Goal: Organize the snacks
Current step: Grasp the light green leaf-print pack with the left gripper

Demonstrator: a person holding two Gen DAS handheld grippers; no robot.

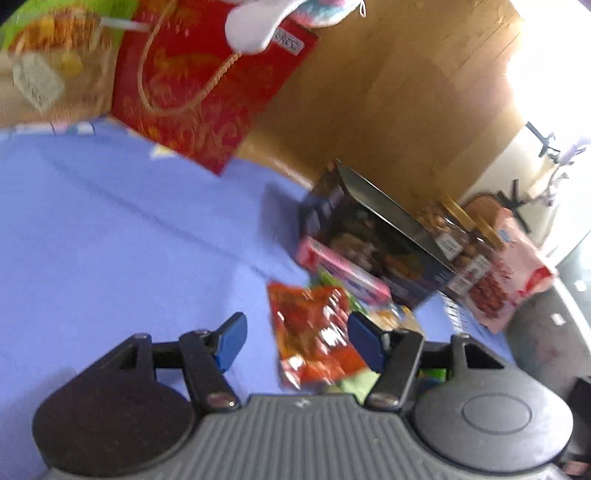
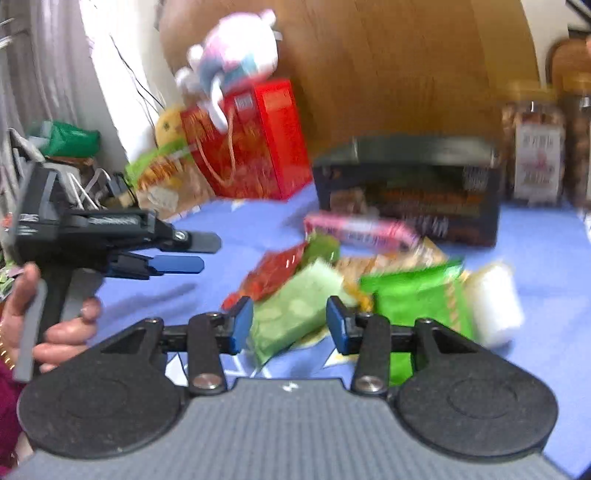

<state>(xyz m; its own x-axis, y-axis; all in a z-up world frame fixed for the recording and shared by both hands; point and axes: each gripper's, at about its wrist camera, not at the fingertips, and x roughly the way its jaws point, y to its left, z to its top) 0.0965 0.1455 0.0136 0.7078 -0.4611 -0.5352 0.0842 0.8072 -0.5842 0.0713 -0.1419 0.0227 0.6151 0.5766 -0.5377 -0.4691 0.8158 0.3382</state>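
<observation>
In the left wrist view, the blue cloth (image 1: pixel 110 229) fills the left and middle of the frame; whether a desk or a bed lies under it cannot be told. At upper left stands a green-topped bag (image 1: pixel 48 55), and just right of it a red gift bag (image 1: pixel 207 96) with a rope handle. A plush toy (image 1: pixel 266 22) sits on top at the upper edge. At bottom centre the left tool (image 1: pixel 295 339) has its jaws apart and holds nothing. A red packet (image 1: pixel 314 332) lies on the cloth between and beyond the blue pads (image 1: pixel 232 339), not pinched. Right of centre a pink box (image 1: pixel 343 269) leans against a dark box (image 1: pixel 376 236). Further right are snack jars (image 1: pixel 454 236) and a pink-and-white bag (image 1: pixel 517 273).

In the right wrist view, a hand (image 2: pixel 55 325) at far left grips the left tool (image 2: pixel 184 254), whose fingers point right over bare cloth (image 2: pixel 535 236). At upper left are the plush toy (image 2: pixel 232 55) and the gift bag (image 2: pixel 258 147). At bottom centre the right tool (image 2: pixel 290 325) is partly open, empty. A pale green packet (image 2: pixel 295 314) lies between its pads (image 2: pixel 242 325), which do not press it. Left of that is the red packet (image 2: pixel 273 273). Above is the pink box (image 2: pixel 358 229), and behind it the dark box (image 2: pixel 406 192). To the right lie a bright green packet (image 2: pixel 417 299) and a white packet (image 2: pixel 495 306). A jar (image 2: pixel 535 155) stands at upper right. Everything is motion-blurred.
</observation>
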